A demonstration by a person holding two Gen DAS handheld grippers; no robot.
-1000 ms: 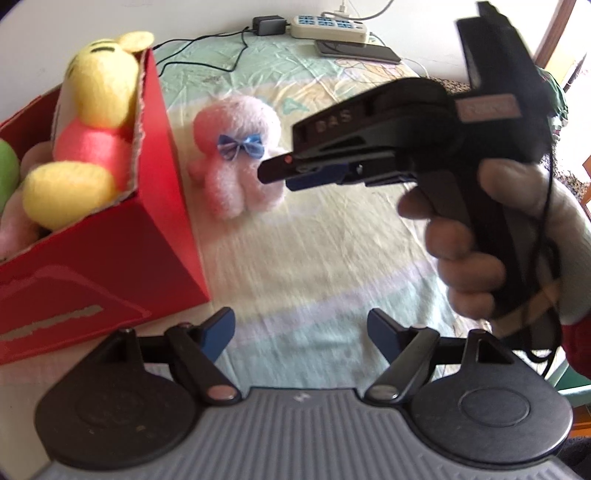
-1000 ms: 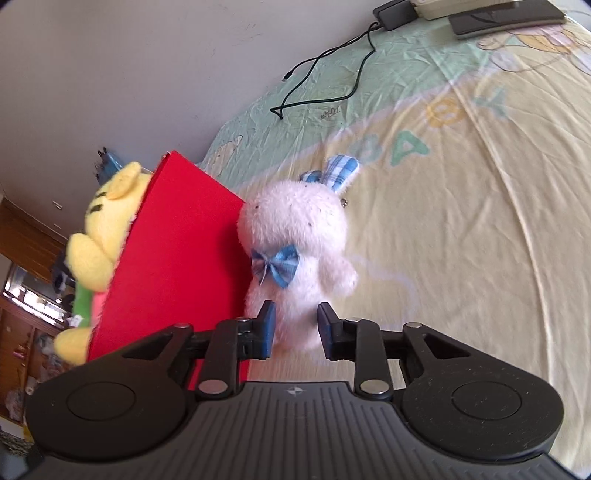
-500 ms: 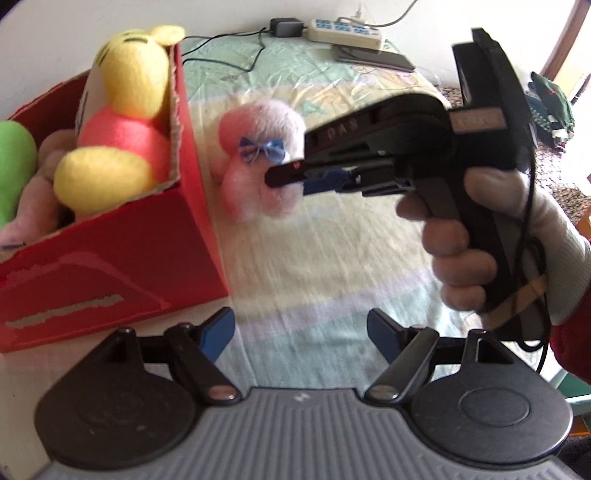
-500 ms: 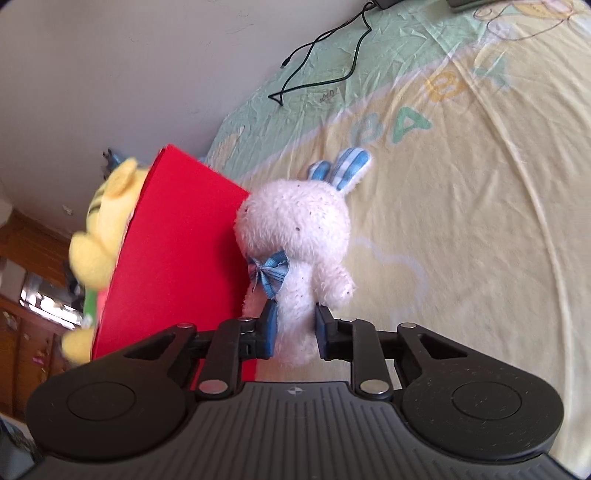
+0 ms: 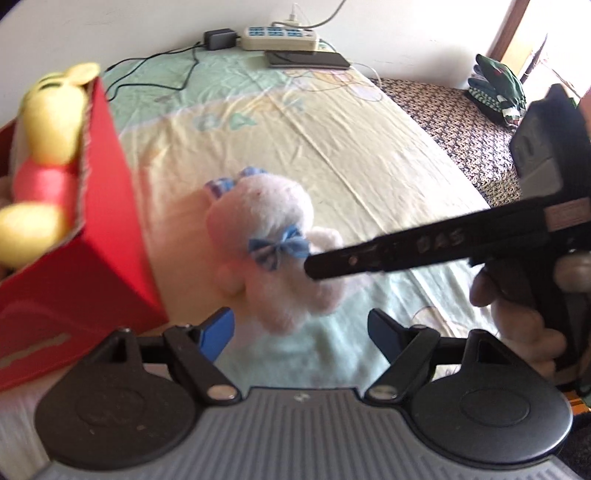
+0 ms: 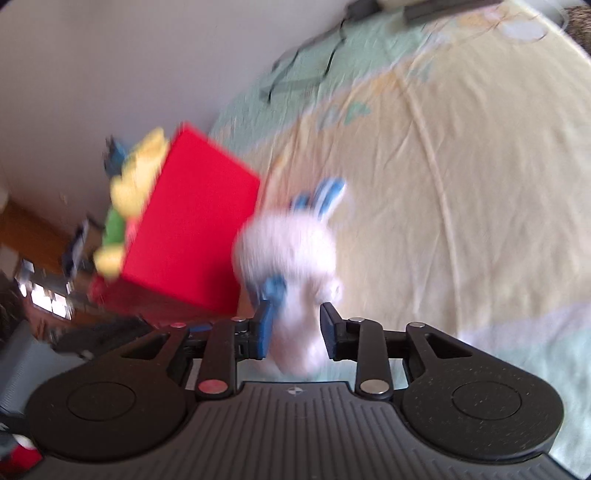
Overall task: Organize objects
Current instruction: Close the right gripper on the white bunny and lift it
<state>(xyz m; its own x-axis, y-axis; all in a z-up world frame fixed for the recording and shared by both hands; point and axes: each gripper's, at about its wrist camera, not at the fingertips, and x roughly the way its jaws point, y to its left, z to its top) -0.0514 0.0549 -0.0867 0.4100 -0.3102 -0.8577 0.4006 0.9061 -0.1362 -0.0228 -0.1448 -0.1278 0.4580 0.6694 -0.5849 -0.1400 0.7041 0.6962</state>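
the pink bunny [image 6: 291, 254] is soft and light; your right gripper [image 6: 295, 328], jaws just opened, straddles its body; regrip mid-torso.

Sunlit bedsheet [image 5: 369, 155] against pale wall [image 5: 110, 26]

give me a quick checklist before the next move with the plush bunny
1. Right gripper gripping the white plush bunny: cannot tell; the jaws have just been opening, the bunny is between them, the view is blurred.
2. Left gripper free: ok; open, nothing between its jaws.
3. Bunny inside the red box: not ok; it is outside, beside the box wall.
4. Room in the box: cannot tell; a yellow plush bear fills the visible corner.
5. Nothing between bunny and box: ok.
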